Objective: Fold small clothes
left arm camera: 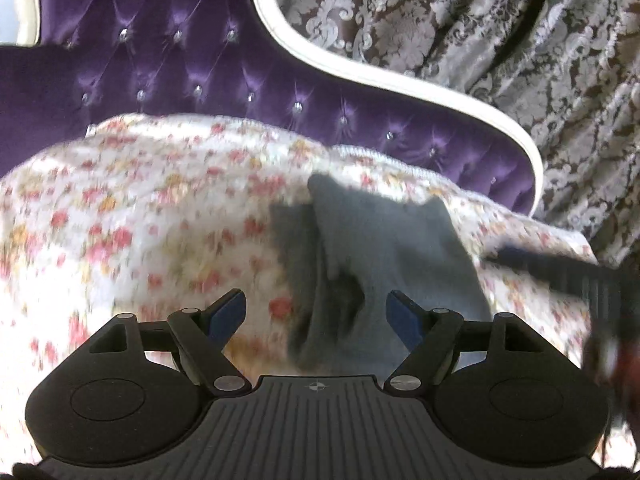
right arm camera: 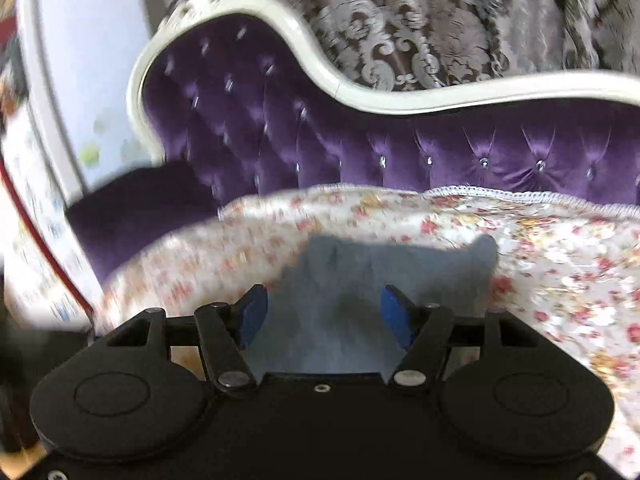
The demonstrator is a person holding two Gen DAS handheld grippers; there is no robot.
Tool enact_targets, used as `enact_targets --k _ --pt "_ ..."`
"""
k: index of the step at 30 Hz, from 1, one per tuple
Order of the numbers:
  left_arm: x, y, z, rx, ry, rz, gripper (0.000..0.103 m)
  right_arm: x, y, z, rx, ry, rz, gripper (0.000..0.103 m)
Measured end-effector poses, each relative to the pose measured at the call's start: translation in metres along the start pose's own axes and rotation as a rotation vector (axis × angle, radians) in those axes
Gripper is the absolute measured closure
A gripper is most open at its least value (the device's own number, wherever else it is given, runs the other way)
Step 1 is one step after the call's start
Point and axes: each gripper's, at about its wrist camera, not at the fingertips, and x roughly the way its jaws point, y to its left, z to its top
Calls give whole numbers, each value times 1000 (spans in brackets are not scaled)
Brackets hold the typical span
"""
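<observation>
**Both claws spread over a small grey garment on the flowered cover**

The small grey garment (left arm camera: 384, 240) lies on the flowered cover (left arm camera: 140, 220) spread over the seat of a purple tufted sofa (left arm camera: 180, 60), with patterned curtains (left arm camera: 480, 40) hanging behind. From where the left gripper (left arm camera: 316, 312) looks, the cloth sits ahead and a little to its right side, rumpled, with a darker fold or shadowed pocket near its front edge. That gripper's blue-padded fingers stand wide apart and nothing is between them. The right gripper (right arm camera: 324, 312) is spread just as wide, and the garment (right arm camera: 380, 280) fills the gap between its fingers — lying under them, as far as I can tell, not pinched. Both views are smeared with motion, so exactly what the garment is I cannot say.

My guess is that the step in hand is taking hold of the cloth to start or finish a fold. To do it well, each claw should go for a separate corner or edge rather than the bunched middle, pinching only the garment and not the cover beneath — that soft, loose cover would lift with it. Then a low, even carry of both corners together, so the fold lands square and the dark crease is smoothed out instead of trapped.
</observation>
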Motion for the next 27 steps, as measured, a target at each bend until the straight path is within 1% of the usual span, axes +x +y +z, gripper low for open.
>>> enact_targets --k 3,6,8,12,15,17,18,19,20,22,24,27 --pt "14 -1 22 -2 1 8 27 -4 28 -22 -110 8 -14 34" --pt "28 0 36 -17 35 -16 27 1 59 -38 -224 1 -24 34" --pt "35 -2 40 -12 58 -22 27 8 77 -47 -303 -6 -42 32" --pt "42 -5 40 12 85 -24 27 26 103 -59 -430 -14 -67 32" --pt "45 -4 39 2 102 -47 27 40 114 -68 -526 6 -125 35" --pt "48 -4 40 -15 113 -66 27 47 116 -72 -564 32 -159 50" --pt "49 -3 40 -24 120 -81 27 50 116 -74 -589 43 -186 76" --pt "52 -3 40 -34 130 -99 27 51 116 -75 -602 44 -203 91" --pt "53 -3 41 -43 142 -119 27 49 113 -74 -584 34 -206 91" --pt "58 -4 41 -64 165 -162 27 37 103 -67 -487 -18 -191 91" --pt "64 -5 42 -95 185 -194 27 26 96 -62 -427 -56 -189 91" --pt "76 -6 43 -140 210 -219 27 17 87 -55 -356 -77 -162 91"
